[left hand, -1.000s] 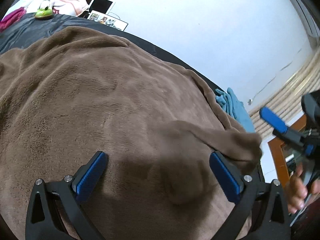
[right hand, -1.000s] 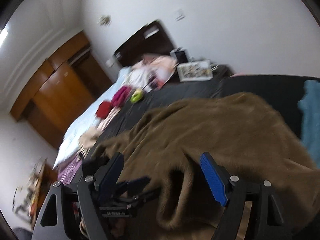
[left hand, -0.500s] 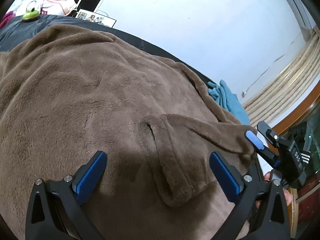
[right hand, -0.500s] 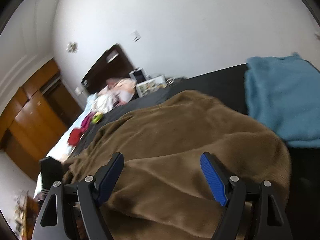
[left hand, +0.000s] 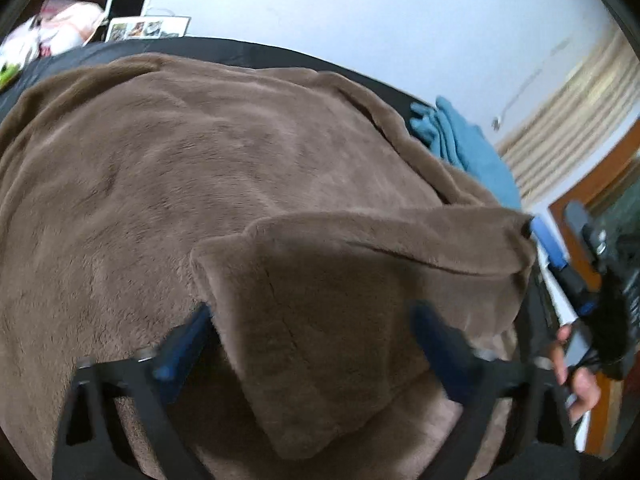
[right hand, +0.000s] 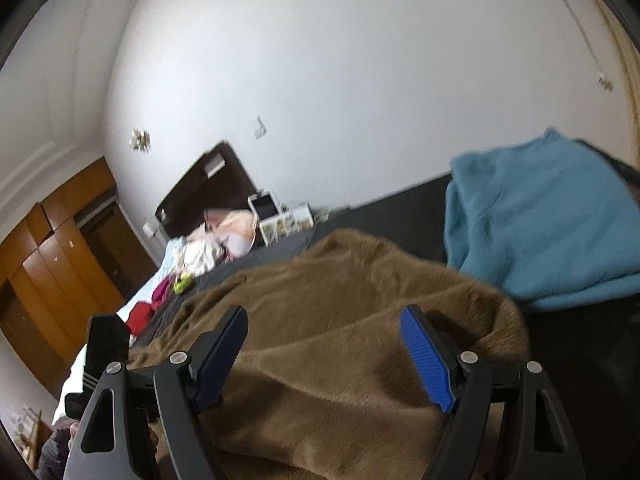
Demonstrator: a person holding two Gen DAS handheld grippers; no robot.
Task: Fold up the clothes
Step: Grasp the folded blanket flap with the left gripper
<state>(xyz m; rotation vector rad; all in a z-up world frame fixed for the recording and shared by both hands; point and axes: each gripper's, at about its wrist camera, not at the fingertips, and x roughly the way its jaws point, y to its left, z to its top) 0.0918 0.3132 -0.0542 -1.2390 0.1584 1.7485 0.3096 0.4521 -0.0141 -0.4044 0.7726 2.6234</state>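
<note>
A large brown fleece garment [left hand: 200, 184] lies spread over the dark bed. A folded flap of it [left hand: 340, 304] lies between the fingers of my left gripper [left hand: 312, 340], which is open and pressed down into the fleece. My right gripper [right hand: 324, 348] is open over the garment's near right corner [right hand: 460, 300], with fleece [right hand: 320, 320] between its fingers. The right gripper also shows at the right edge of the left wrist view [left hand: 580, 272], beside the flap's end.
A folded blue fleece [right hand: 540, 232] lies on the dark bed cover [right hand: 400, 212] right of the brown garment; it also shows in the left wrist view [left hand: 472, 152]. Clothes, boxes and a headboard [right hand: 208, 188] are at the far end. Wooden wardrobes [right hand: 52, 256] stand at left.
The left gripper has lowered onto the fleece, so the folded flap now fills the space between its fingers. The right gripper has tilted up and moved to the garment's right corner.
</note>
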